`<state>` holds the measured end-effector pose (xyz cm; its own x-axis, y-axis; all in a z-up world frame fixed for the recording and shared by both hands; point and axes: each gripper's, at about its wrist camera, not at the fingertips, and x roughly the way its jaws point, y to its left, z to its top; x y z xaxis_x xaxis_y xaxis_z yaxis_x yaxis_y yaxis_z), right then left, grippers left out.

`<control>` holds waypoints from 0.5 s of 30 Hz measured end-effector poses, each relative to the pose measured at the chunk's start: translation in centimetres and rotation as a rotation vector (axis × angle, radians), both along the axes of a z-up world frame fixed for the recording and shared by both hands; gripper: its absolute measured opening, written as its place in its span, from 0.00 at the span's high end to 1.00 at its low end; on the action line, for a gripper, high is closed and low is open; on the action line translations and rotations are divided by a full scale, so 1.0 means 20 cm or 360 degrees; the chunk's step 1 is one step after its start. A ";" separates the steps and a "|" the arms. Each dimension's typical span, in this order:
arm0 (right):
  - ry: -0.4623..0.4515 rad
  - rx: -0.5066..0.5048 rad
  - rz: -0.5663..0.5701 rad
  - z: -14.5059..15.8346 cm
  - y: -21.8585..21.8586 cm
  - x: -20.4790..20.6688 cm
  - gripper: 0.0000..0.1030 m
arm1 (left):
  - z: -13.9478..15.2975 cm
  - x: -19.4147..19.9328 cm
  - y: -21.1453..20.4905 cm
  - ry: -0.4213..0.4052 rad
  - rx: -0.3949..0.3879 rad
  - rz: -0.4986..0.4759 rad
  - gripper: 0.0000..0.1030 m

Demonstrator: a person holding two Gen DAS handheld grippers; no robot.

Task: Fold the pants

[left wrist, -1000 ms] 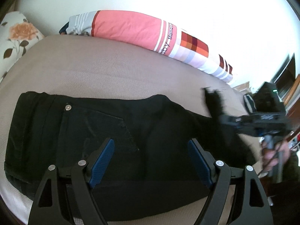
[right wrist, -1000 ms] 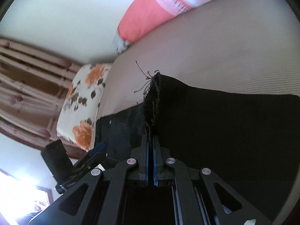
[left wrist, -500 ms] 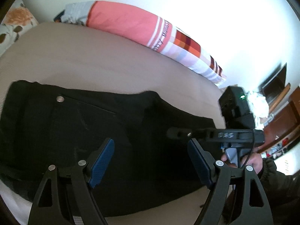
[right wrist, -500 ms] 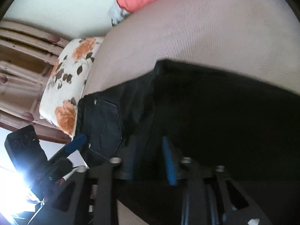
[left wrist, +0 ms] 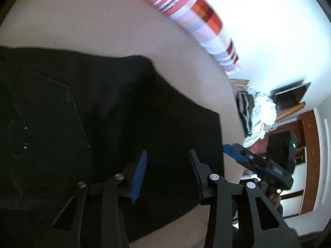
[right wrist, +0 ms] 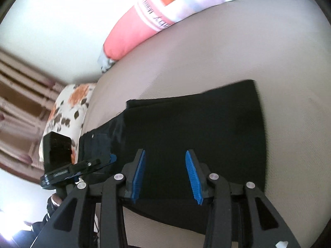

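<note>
Black pants [left wrist: 86, 124] lie folded on a beige bed, the leg part laid back over the seat; a back pocket shows at the left. In the right wrist view the pants [right wrist: 196, 124] form a flat dark rectangle. My left gripper [left wrist: 168, 159] is open and empty just above the pants' near right part. My right gripper [right wrist: 165, 159] is open and empty over the near edge of the folded part. Each gripper shows in the other's view, the right gripper [left wrist: 254, 163] beyond the fold's right edge and the left gripper [right wrist: 82, 167] at the waist end.
A pink striped bolster [left wrist: 198, 14] lies along the far edge of the bed [left wrist: 82, 26] by the white wall. A floral pillow [right wrist: 68, 107] sits at the waist end. A pile of clothes [left wrist: 254, 113] and wooden furniture stand beyond the bed's right end.
My right gripper carried the frayed leg hem over the pants, let it go and opened. My left gripper swung right and its jaws narrowed but stayed open.
</note>
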<state>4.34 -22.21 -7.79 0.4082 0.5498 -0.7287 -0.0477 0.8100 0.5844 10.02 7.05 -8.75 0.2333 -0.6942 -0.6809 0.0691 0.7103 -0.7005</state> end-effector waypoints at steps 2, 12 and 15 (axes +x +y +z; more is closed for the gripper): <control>0.0010 0.0038 -0.0050 -0.02 -0.05 -0.02 0.62 | -0.03 0.03 0.00 0.0039 0.0021 0.0001 0.61; 0.0050 0.0182 -0.0197 -0.12 -0.17 -0.02 0.60 | -0.12 0.12 -0.04 0.0142 -0.0043 -0.0045 0.61; 0.0070 0.0221 -0.0200 -0.15 -0.17 -0.01 0.60 | -0.13 0.15 -0.06 0.0154 -0.0095 -0.0075 0.61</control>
<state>4.17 -25.68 -10.73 0.4491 0.5930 -0.6683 0.0767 0.7196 0.6901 13.02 5.76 -11.35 0.1349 -0.7427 -0.6559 0.0315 0.6648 -0.7464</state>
